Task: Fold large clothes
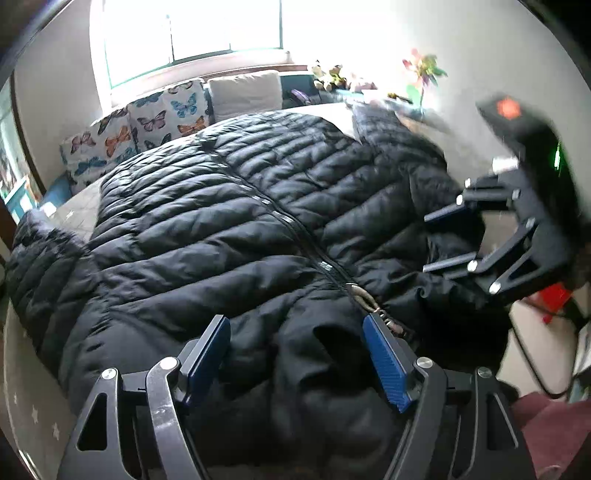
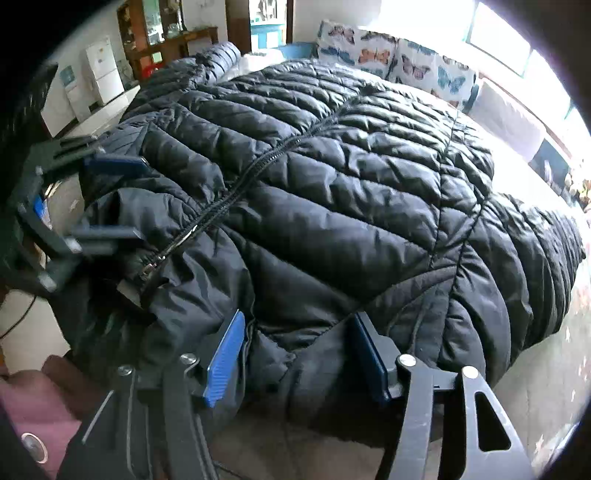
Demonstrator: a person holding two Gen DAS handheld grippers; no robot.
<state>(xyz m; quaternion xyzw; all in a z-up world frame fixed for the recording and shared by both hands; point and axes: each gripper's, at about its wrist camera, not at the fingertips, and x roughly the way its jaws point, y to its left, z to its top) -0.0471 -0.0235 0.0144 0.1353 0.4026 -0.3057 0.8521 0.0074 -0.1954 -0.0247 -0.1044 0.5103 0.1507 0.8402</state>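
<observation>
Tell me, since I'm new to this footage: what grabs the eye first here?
A big black quilted puffer jacket fills the middle, spread flat and zipped up. Both open grippers sit at its near collar end: the left gripper by the zipper pull, the right gripper beside it. Butterfly-print cushions line the far edge under a bright window.

You've got the puffer jacket (image 1: 221,206) spread flat across the bed (image 2: 554,362), zipper (image 1: 280,218) running down its middle toward you. Your left gripper (image 1: 295,354) sits over the collar end (image 1: 325,354), just left of the zipper pull (image 1: 364,295). Your right gripper (image 2: 295,354) is over the same near edge, beside it on the right. Behind the jacket, pillows (image 1: 155,118) line up under the window (image 1: 192,33). One sleeve (image 2: 546,251) trails off to the right.
</observation>
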